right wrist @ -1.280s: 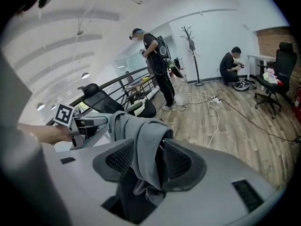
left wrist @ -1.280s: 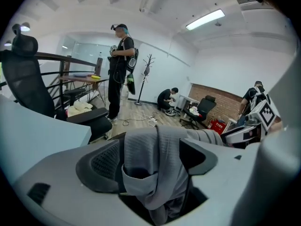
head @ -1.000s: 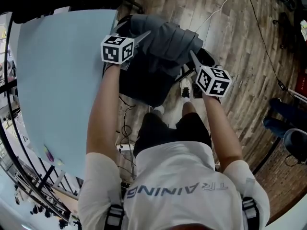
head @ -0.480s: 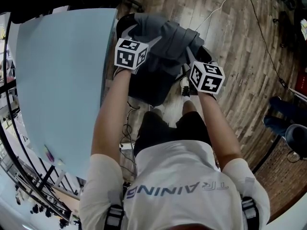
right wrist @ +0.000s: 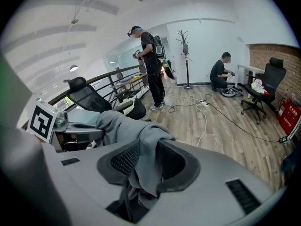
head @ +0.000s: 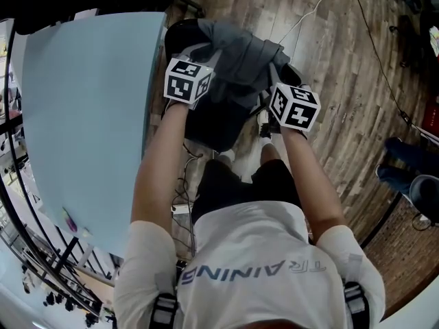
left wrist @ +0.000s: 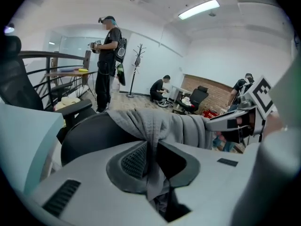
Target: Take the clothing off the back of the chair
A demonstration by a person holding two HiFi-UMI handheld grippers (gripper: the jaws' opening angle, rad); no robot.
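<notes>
Two hand-held grippers (left wrist: pixel 150 161) (right wrist: pixel 142 166) just closed on grey garment (head: pixel 240 50) over chair (head: pixel 206 123), wood floor (head: pixel 343 67), blue table (head: pixel 89 115)

The left forearm (head: pixel 154 163) and the right forearm (head: pixel 317 180) reached forward and down, side by side. The left tongs (left wrist: pixel 149 161) had just been closing, pads pinched on a fold of the grey clothing (head: pixel 240 53). The right tongs (right wrist: pixel 143 166) had just been closing on another fold, gripping it between both pads.
</notes>
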